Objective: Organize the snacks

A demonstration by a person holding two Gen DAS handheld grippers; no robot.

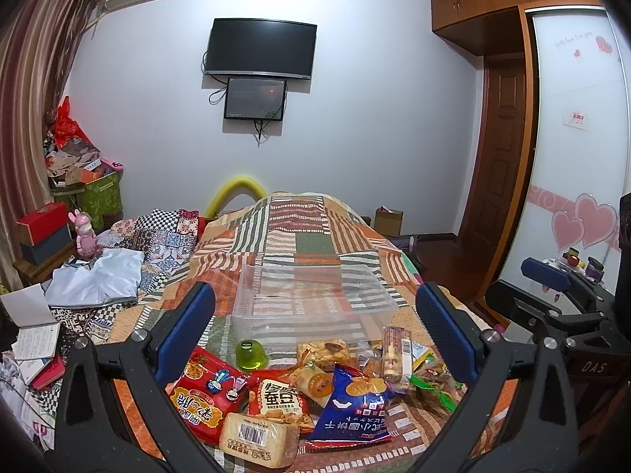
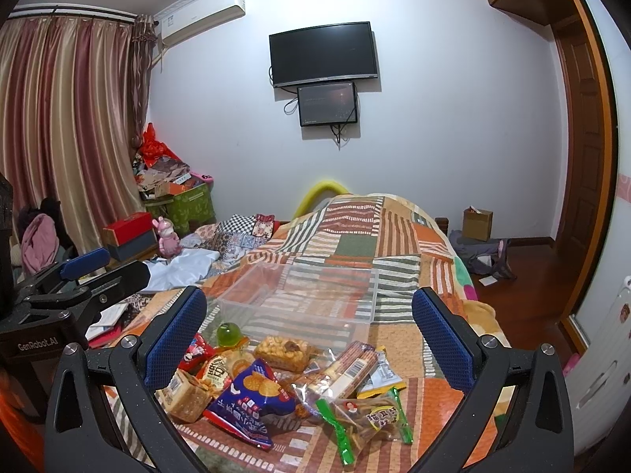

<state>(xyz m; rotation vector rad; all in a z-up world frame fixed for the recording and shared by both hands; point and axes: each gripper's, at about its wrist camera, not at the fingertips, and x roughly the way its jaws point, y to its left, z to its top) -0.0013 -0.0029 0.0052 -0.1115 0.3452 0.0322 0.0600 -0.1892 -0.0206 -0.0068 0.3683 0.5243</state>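
Both grippers, left gripper (image 1: pixel 315 339) and right gripper (image 2: pixel 309 333), hover with jaws wide and empty above the snack pile (image 1: pixel 315 386) on the bed (image 1: pixel 299 232), the clear plastic bin (image 1: pixel 311 295) lying just beyond it.

A bed with an orange, green and white patchwork quilt (image 1: pixel 307 236) stretches ahead. On the far wall hangs a dark television (image 1: pixel 261 48) with a smaller screen (image 1: pixel 255 98) just below it. Striped curtains (image 2: pixel 67 130) hang to the left, beside a pink rabbit figure (image 1: pixel 84 234). A wooden door (image 1: pixel 501 149) stands to the right.
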